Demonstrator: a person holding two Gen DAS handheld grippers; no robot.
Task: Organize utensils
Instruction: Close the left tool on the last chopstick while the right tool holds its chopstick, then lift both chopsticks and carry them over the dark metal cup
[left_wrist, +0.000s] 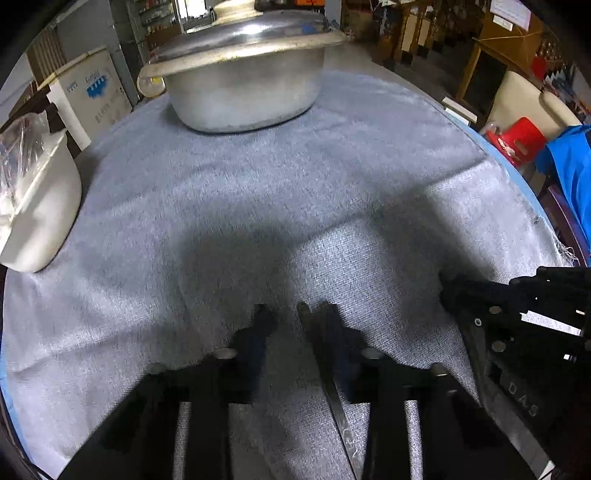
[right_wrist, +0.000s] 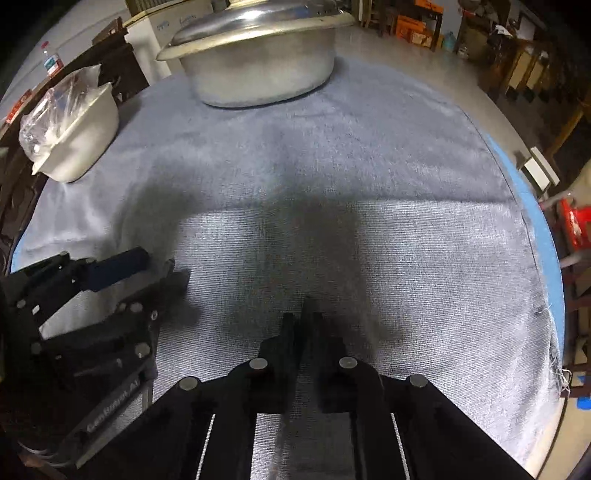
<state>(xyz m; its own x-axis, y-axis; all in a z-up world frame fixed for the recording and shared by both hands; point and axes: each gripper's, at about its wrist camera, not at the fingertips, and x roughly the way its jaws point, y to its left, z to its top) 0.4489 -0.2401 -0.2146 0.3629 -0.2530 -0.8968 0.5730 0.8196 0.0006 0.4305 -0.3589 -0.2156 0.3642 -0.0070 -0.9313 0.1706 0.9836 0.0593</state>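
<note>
Right, left claw half-closed, a flat metal utensil handle lying vs its right finger, not pinched yet. Right claw clamped tight on a thin dark utensil, low over the grey cloth on the surface. Risk: left handle slides out if the squeeze lands off-centre; claws sit close, could bump. Lidded pot well away.
</note>
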